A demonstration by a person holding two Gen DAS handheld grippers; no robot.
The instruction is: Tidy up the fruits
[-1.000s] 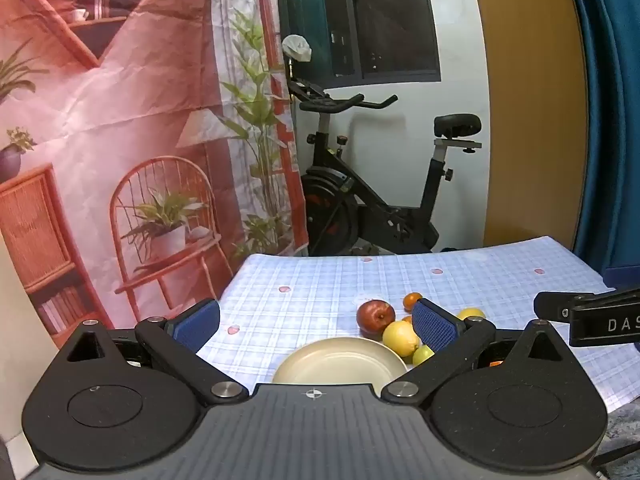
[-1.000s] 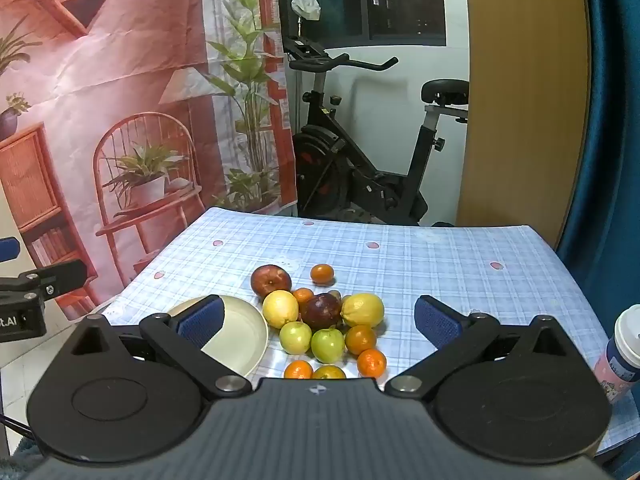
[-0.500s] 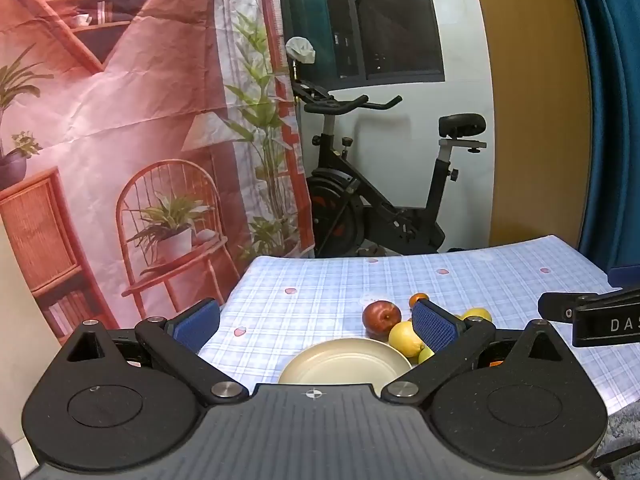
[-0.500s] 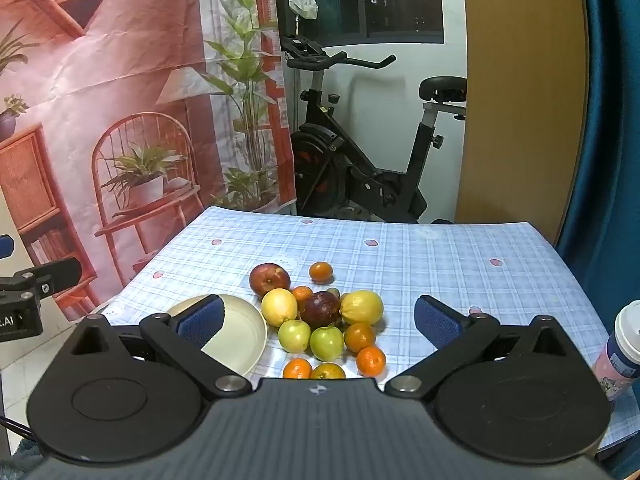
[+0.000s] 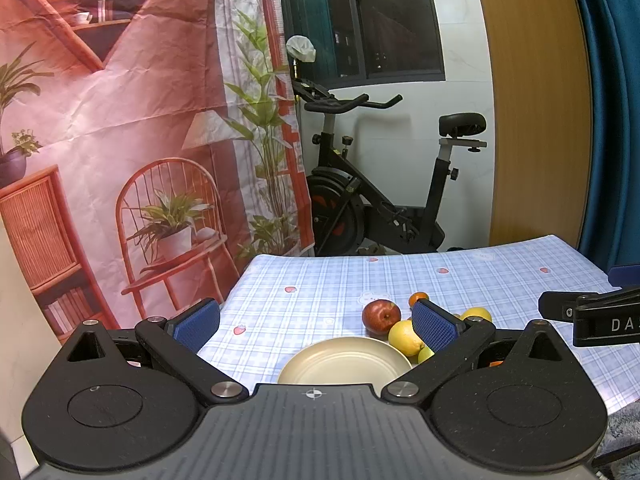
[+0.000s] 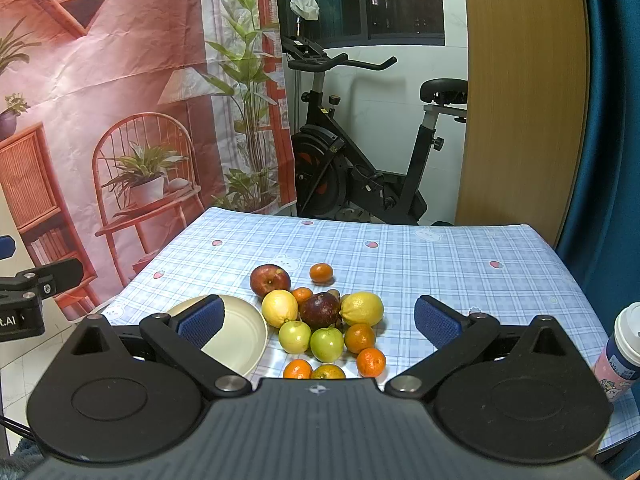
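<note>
A pile of fruit lies on the checked tablecloth: a red apple (image 6: 270, 279), two lemons (image 6: 279, 307), a dark purple fruit (image 6: 320, 310), two green apples (image 6: 327, 344) and several small oranges (image 6: 371, 361). A cream plate (image 6: 244, 340) sits empty to the left of the pile. My right gripper (image 6: 318, 319) is open, held above the near side of the pile. My left gripper (image 5: 316, 320) is open, above the plate (image 5: 344, 362), with the red apple (image 5: 381, 315) and a lemon (image 5: 405, 337) ahead to its right.
A paper cup (image 6: 622, 350) stands at the table's near right edge. An exercise bike (image 6: 360, 168) stands behind the table, with a printed backdrop (image 6: 100, 100) to the left and a blue curtain (image 6: 612, 120) on the right.
Both grippers have drifted slightly; the fruit and plate sit a little differently in each view. Nothing on the table has moved and both grippers stay open.
</note>
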